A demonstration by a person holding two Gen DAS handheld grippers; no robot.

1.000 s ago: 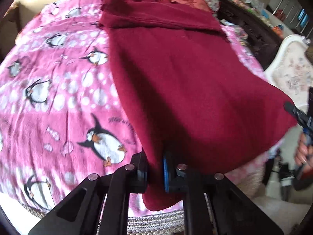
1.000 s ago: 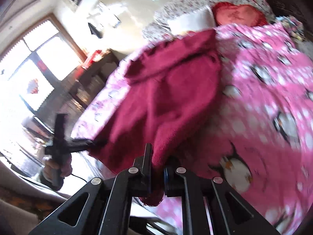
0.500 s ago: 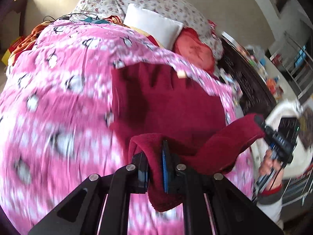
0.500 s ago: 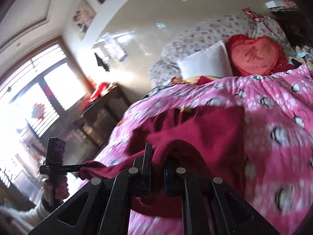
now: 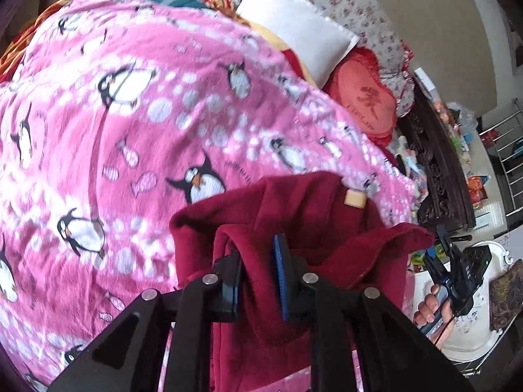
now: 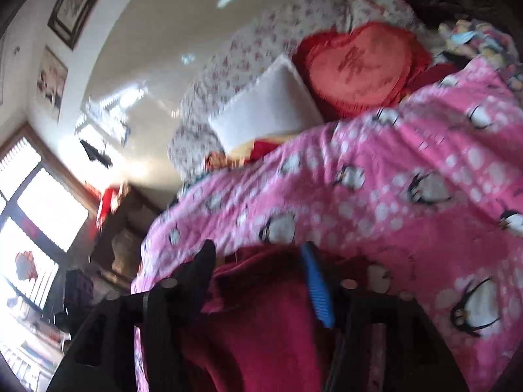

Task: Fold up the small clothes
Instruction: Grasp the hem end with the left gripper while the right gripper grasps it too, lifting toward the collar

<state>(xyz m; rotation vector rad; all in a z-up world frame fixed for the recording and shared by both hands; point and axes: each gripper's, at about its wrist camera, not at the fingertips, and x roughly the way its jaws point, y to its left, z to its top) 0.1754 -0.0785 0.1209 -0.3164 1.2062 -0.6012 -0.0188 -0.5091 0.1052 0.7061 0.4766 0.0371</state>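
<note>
Dark-red fleece garment [image 5: 294, 209] now doubled over on pink penguin blanket [image 5: 130, 130]; right gripper [image 6: 261, 281] fingers just released, left gripper [image 5: 258, 281] fingers loosening around fleece.

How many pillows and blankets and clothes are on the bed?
Pillows: 3 - white pillow, red heart pillow, floral pillow
Blankets: 1 - pink penguin blanket
Clothes being folded: 1 - dark red fleece garment
Total: 5
</note>
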